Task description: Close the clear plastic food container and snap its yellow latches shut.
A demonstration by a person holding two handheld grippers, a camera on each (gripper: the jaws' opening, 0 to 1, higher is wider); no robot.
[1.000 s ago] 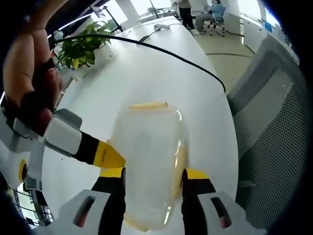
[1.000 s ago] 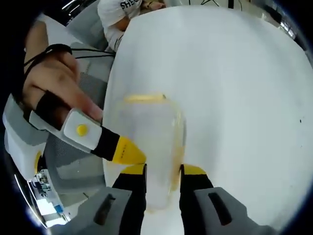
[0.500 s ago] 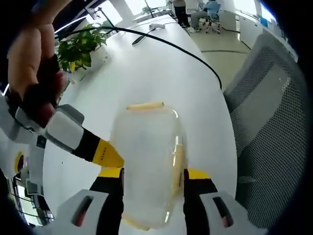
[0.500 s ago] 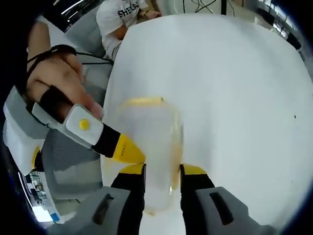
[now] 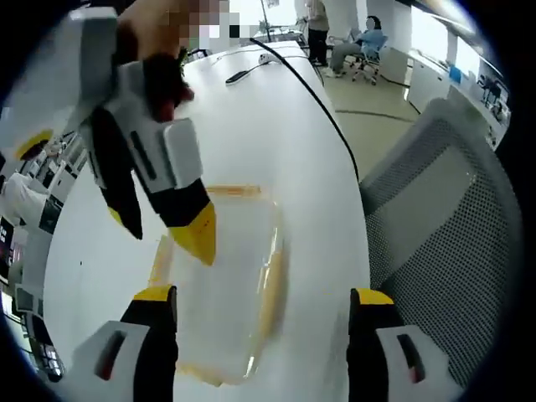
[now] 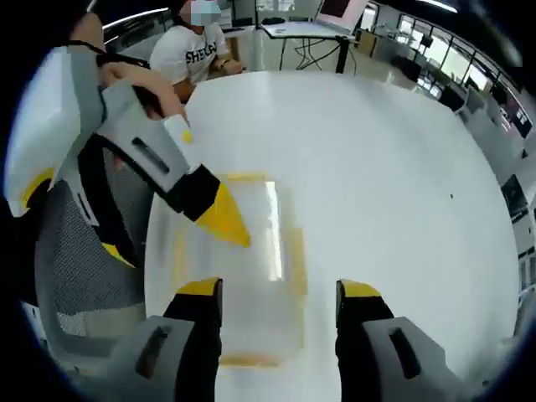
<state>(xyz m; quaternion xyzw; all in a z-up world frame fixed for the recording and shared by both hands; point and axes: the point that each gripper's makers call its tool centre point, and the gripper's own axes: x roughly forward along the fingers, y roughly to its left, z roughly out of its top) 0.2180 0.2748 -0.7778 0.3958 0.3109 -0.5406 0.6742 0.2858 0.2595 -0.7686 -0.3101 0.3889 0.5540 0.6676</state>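
The clear plastic food container with yellow latches (image 5: 222, 293) (image 6: 243, 268) is seen lying flat on the white round table (image 5: 260, 134) (image 6: 377, 176). Left gripper (image 5: 261, 303) (image 6: 213, 219) and right gripper (image 6: 280, 295) (image 5: 167, 230) are held above it, jaws spread, nothing gripped.

Both my cameras look steeply down, from close above, onto the clear container (image 5: 224, 293) (image 6: 251, 276) lying on the white table (image 5: 260, 142) (image 6: 377, 176). They approach from opposing sides; each sees the other's gripper.
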